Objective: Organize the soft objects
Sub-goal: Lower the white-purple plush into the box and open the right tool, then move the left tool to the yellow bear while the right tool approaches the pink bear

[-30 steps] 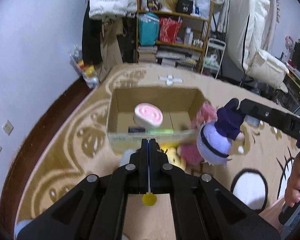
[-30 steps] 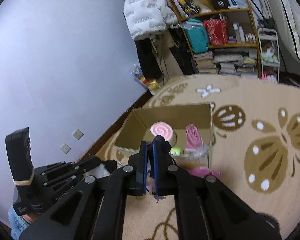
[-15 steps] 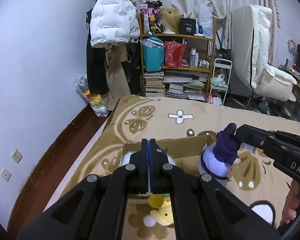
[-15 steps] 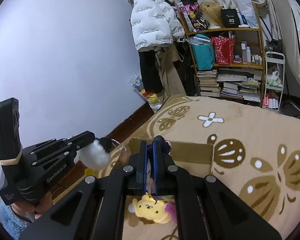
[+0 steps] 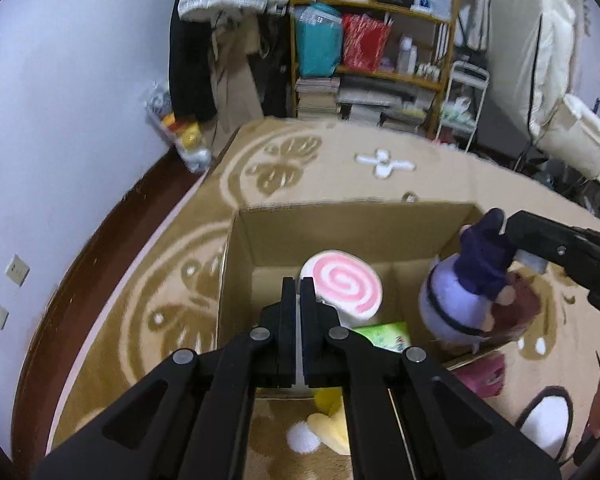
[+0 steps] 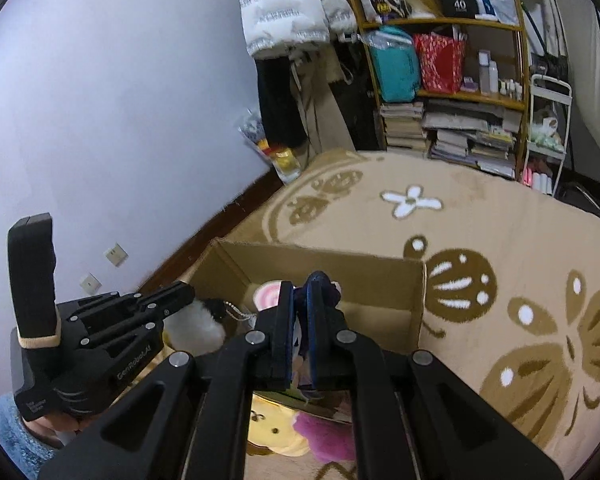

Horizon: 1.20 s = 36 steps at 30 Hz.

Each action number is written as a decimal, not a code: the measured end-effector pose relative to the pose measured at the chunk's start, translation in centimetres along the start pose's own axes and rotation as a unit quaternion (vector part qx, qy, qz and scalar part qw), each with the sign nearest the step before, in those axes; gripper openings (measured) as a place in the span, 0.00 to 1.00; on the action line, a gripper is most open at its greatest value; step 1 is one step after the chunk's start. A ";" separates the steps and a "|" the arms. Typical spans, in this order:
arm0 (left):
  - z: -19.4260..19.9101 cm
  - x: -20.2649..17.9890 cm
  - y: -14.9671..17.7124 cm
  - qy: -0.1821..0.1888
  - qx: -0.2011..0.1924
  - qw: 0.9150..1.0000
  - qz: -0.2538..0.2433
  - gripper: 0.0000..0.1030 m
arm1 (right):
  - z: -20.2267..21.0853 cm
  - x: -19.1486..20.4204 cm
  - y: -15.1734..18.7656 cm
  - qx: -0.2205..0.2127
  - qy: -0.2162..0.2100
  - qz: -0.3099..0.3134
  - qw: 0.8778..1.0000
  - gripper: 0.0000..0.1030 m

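An open cardboard box point(image 5: 352, 220) stands on the rug and holds a pink-swirl cushion point(image 5: 346, 284) and a green packet point(image 5: 384, 336). My left gripper point(image 5: 299, 292) is shut on a white fluffy plush point(image 6: 198, 326), held over the box's left side. My right gripper point(image 6: 300, 292) is shut on the dark hat of a purple doll point(image 5: 468, 292), which hangs over the box's right side. A yellow plush point(image 6: 272, 428) and a pink plush point(image 6: 326, 436) lie on the rug in front of the box.
The box sits on a tan rug point(image 6: 500, 240) with butterfly patterns. A purple wall point(image 6: 120, 120) with sockets runs on the left. A cluttered shelf point(image 6: 440, 80) and hanging coats point(image 6: 292, 8) stand at the back. A white chair point(image 5: 560, 92) is at the right.
Both grippers have tilted down and moved over the box. The purple doll and the white plush now hang above its opening.
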<state>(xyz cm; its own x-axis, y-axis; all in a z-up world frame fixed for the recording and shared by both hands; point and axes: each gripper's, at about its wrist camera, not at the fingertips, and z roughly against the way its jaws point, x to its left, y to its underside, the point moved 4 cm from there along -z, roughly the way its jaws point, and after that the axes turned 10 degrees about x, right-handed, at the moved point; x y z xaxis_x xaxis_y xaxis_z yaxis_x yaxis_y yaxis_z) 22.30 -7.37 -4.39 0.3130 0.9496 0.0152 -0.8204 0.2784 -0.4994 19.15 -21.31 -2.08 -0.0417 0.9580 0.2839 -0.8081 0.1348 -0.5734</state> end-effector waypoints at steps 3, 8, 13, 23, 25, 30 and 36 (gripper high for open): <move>-1.0 0.3 0.4 -0.002 0.014 1.000 0.003 0.04 | -0.9 -0.6 0.4 0.015 0.002 -0.008 1.000 0.07; -1.4 1.4 1.1 -0.004 0.032 0.999 0.022 0.10 | -0.9 -1.1 0.7 0.015 -0.001 -0.022 1.000 0.10; -0.5 2.2 2.0 -0.013 0.040 0.999 0.028 0.26 | 0.3 -0.8 0.7 0.009 -0.006 -0.026 1.000 0.14; 3.9 2.8 4.1 -0.035 0.022 0.999 0.029 0.70 | 4.0 0.0 2.6 -0.005 -0.004 -0.048 0.999 0.88; 4.9 2.6 4.5 -0.038 0.010 0.999 0.027 0.79 | 4.7 0.0 3.3 -0.008 -0.001 -0.053 0.999 0.95; 6.6 2.2 5.8 -0.044 -0.008 0.999 0.020 0.92 | 6.0 -0.5 4.9 -0.007 0.006 -0.070 0.998 1.00; 8.5 2.1 7.3 -0.039 -0.030 0.998 0.025 0.94 | 7.0 -1.3 7.1 -0.003 0.014 -0.079 0.997 1.00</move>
<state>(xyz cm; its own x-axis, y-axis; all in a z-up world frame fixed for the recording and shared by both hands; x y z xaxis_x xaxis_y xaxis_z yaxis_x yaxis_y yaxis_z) 12.89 -2.07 -0.69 0.2326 0.9710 0.0547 -0.8034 0.2235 -0.5519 9.36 -23.36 -1.13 0.1025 0.9313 0.3496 -0.7999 0.2861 -0.5275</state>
